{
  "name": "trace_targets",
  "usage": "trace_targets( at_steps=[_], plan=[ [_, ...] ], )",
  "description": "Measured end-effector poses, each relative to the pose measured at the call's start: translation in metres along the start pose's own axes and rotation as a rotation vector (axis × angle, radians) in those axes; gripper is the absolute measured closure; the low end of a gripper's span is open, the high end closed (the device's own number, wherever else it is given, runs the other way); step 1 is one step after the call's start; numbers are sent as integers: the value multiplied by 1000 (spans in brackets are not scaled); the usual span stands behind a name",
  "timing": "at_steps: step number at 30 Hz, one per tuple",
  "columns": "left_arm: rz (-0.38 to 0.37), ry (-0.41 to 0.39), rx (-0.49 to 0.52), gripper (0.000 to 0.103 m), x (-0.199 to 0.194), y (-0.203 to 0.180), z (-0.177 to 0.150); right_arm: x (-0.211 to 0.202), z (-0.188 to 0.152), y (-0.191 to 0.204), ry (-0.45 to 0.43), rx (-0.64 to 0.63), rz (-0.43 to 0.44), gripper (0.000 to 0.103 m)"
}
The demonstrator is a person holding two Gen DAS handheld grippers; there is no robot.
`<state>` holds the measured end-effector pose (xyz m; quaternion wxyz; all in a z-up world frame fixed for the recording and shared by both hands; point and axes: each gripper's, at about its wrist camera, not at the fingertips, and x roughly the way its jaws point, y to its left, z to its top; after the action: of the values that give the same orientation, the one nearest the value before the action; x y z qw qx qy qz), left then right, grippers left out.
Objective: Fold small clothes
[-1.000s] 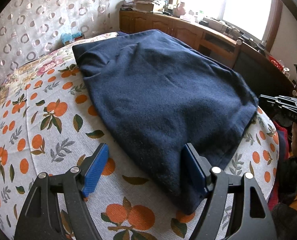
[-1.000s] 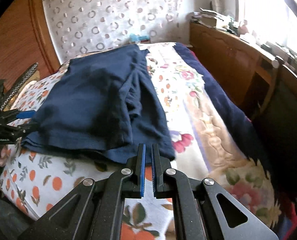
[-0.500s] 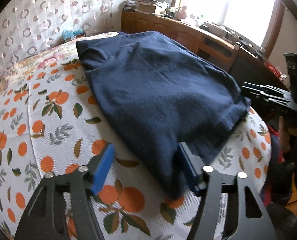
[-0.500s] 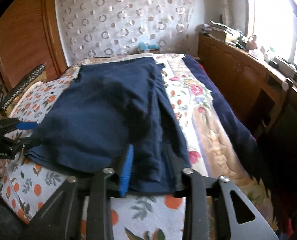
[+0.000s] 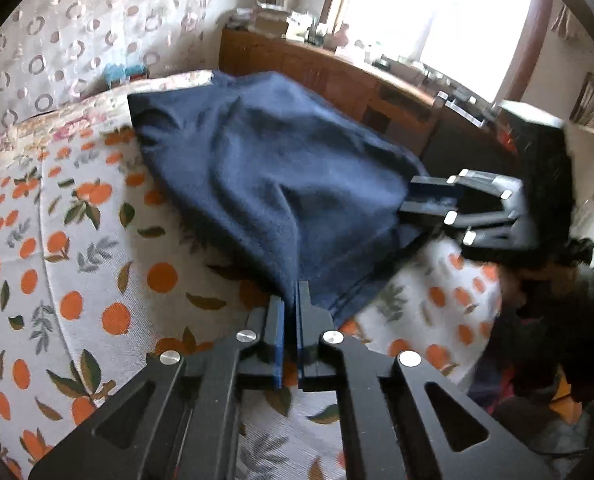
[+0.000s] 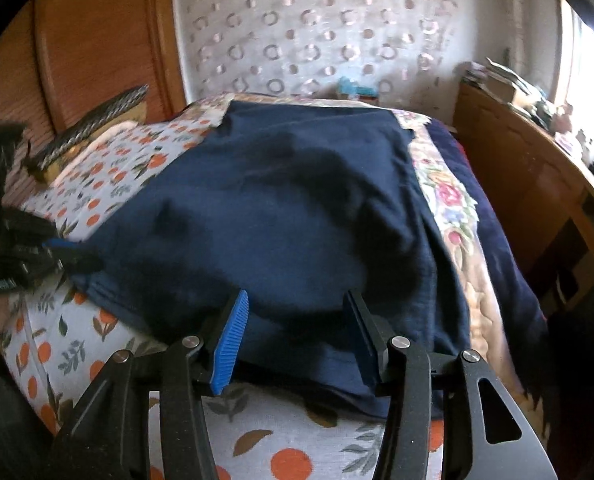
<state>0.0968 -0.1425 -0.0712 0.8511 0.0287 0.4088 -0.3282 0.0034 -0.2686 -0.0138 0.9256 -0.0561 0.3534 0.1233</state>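
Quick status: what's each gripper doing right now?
Left gripper: shut on the near corner of the navy garment.
Right gripper: open, jaws just widened, straddling the garment's hem without pressing it.

A: Left cam check. What's the left gripper (image 5: pixel 290 300) doing?

B: Jaws have just closed, pinched on the near corner of the navy garment (image 5: pixel 273 184). Fabric pulls up into a ridge running from the fingertips.

A: Right gripper (image 5: pixel 415 200)?

B: In view at the right, blurred. Jaws stand apart at the garment's right edge, cloth between them. Can't tell if the pads touch it.

A: Surface?

B: Orange-print bedcover (image 5: pixel 81 272). Garment's far end reaches the floral quilt (image 5: pixel 57 120). Wooden cabinet (image 5: pixel 317 76) under the window (image 5: pixel 437 20) behind.
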Motion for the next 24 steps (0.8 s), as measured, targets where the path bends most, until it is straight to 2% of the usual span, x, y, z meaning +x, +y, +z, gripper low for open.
trace_targets(
  at_steps=[3,6,14,16,19,22,24],
  plan=[
    [-23,-44,-8,99,-15,-2,8,-2,0,4,0,-19,29,30],
    [-49,-92,-13,99,-28,-5,23,-7,-1,6,-10,-43,52,26],
    [-24,-176,10,99,-39,-6,58,5,-2,16,19,-99,55,21],
    [-17,-186,13,99,-41,-7,60,7,-1,16,26,-105,60,21],
    [-7,-195,12,99,-43,-4,62,9,0,16,33,-123,21,21],
    [-5,-201,9,99,-45,-3,63,10,1,15,32,-109,39,21],
    [-2,-206,7,99,-47,-2,63,9,0,18,25,-133,0,21]
  ],
)
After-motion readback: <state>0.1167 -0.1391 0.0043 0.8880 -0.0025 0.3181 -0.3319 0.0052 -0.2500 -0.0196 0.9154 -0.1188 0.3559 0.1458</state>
